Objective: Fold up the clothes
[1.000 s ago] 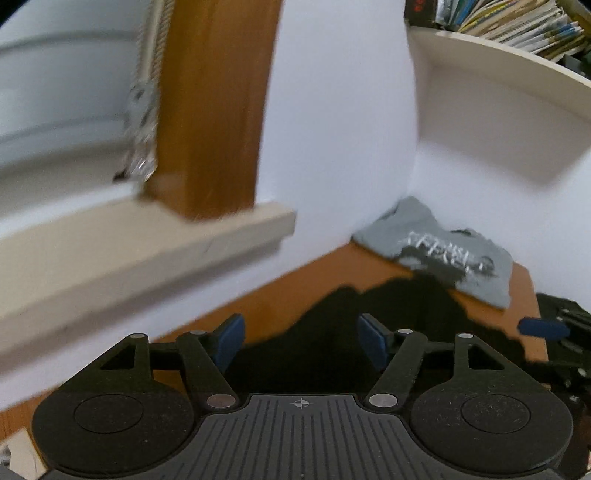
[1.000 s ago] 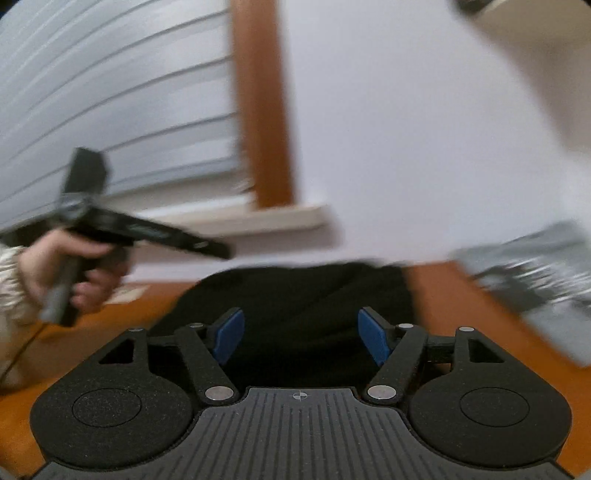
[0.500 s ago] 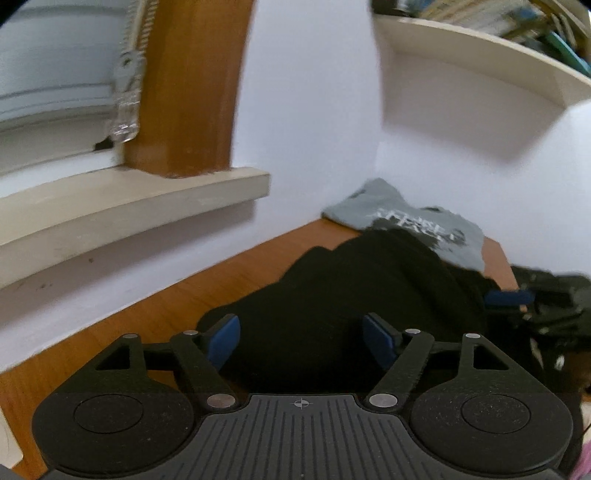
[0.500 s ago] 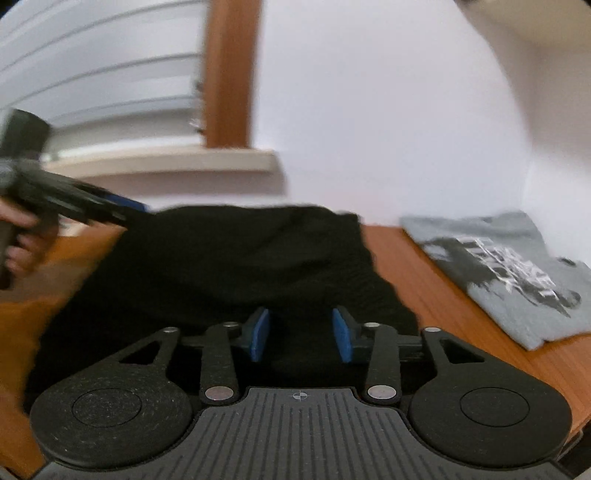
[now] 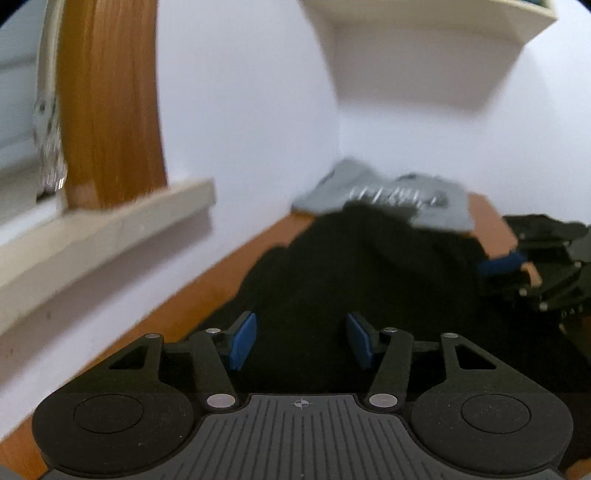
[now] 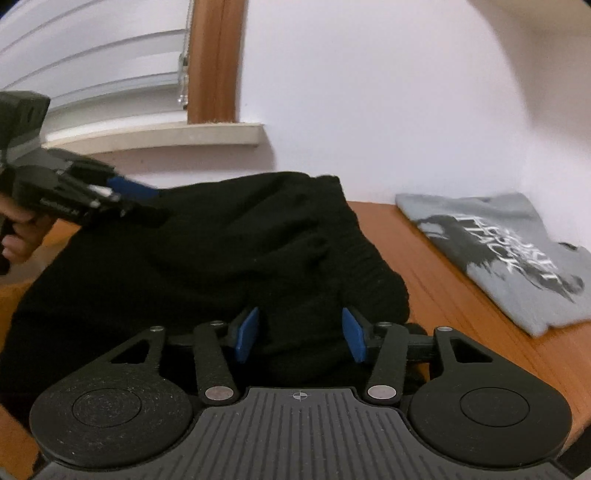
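I saw both jaws apart over the black garment (image 6: 207,251): left hand-held gripper (image 5: 301,341) closing, right hand-held gripper (image 6: 300,334) opening; contact indiscernible, blurred at 12 o'clock.

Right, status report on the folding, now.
Left gripper closing, right gripper opening, both over crumpled black knit garment, unfolded on wooden table. Folded grey printed T-shirt lies beside, apart.

Grey shirt (image 5: 384,195) print blurred, near edge hidden behind black garment (image 5: 369,280); shelf (image 5: 424,22) cut off at top
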The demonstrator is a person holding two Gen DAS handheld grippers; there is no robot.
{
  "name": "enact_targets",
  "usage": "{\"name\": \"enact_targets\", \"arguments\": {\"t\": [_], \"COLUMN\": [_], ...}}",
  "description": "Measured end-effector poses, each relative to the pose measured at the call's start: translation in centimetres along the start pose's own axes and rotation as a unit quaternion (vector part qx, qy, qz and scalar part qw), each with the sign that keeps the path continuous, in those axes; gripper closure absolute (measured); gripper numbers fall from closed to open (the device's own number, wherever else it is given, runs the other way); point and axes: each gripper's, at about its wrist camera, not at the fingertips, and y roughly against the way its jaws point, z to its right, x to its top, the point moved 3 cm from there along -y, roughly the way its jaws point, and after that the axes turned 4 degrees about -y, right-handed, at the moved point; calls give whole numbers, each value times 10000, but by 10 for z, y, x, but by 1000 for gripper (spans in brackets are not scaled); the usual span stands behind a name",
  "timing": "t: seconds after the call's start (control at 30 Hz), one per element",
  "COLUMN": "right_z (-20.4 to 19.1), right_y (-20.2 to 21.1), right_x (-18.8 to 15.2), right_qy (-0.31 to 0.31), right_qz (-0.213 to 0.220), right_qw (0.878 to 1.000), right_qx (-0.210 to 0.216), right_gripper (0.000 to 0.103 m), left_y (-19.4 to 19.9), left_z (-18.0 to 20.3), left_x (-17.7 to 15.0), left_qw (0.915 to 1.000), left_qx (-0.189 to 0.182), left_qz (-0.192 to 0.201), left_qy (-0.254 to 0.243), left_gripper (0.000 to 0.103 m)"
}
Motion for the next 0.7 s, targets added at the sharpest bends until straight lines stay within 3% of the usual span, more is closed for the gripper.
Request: {"name": "enact_targets", "arguments": {"t": [0.13, 0.23, 0.3, 0.43, 0.53, 0.6, 0.7], "right_z": [14, 16, 20, 25, 21, 16, 0], "right_y": [-31, -60, -70, -30, 18, 45, 71], "right_x": [19, 38, 51, 50, 28, 12, -9], "right_qy": [120, 510, 414, -170, -448, -676, -881], "right_qz": [-181, -294, -327, 78, 301, 405, 376], "right_qw": [9990, 9980, 9985, 9998, 9985, 9967, 9947], "right_qx": [379, 243, 108, -1, 35, 188, 362], "right_gripper": [54, 54, 55, 55, 55, 55, 56], "left_y": [3, 9, 14, 26, 38, 45, 51], "left_z": [-10, -15, -19, -33, -41, -42, -46], "left_x": [-7, -7, -8, -15, -22, -25, -30], "left_qw": [9994, 9984, 9978, 9965, 9965, 9979, 9983], "left_qx": [21, -120, -166, -264, -277, -111, -59], "left_qz": [-250, -236, -129, 58, 170, 170, 165], "left_qy": [231, 499, 629, 790, 766, 623, 548], "left_gripper": [45, 44, 44, 44, 43, 34, 34]}}
